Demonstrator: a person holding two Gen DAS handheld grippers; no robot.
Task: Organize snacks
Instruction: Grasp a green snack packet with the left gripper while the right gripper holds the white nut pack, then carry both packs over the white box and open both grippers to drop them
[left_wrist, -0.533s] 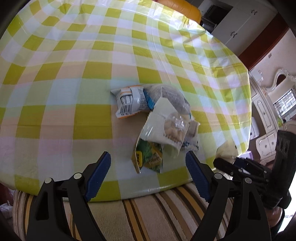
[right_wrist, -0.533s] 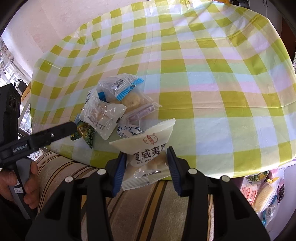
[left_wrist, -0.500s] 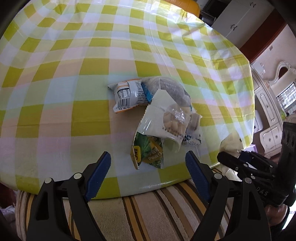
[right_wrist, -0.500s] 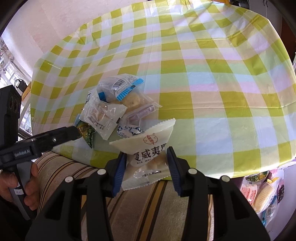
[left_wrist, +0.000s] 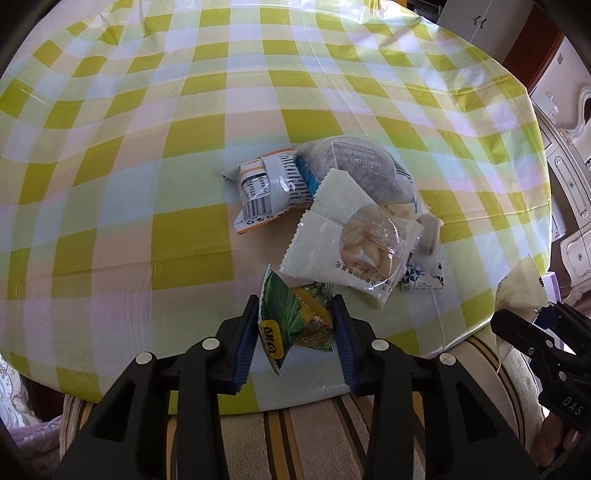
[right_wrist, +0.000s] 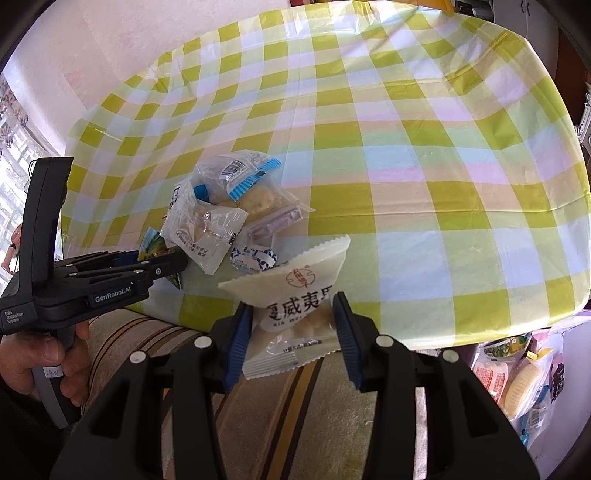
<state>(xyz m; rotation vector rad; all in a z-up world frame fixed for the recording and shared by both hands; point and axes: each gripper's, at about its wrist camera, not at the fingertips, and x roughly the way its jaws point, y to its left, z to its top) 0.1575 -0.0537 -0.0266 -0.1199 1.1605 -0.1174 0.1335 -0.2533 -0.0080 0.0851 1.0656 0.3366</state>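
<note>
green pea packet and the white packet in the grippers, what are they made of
Green pea packet: looks like glossy printed plastic film; creased and shiny, with a crimped edge, pinched in the left gripper. White packet: probably matte plastic film with a clear window showing pale pieces, zigzag-cut ends, held in the right gripper.

Bright daylight throughout, strongest at the overexposed window (right_wrist: 9, 147) on the left edge of the right wrist view. Glare streaks across the glossy yellow-green checked plastic tablecloth (left_wrist: 184, 155) — squares bowed by heavy fisheye distortion. Dark vignette in every corner. Sharp centrally, softer toward the rims — faint shadows only.
</note>
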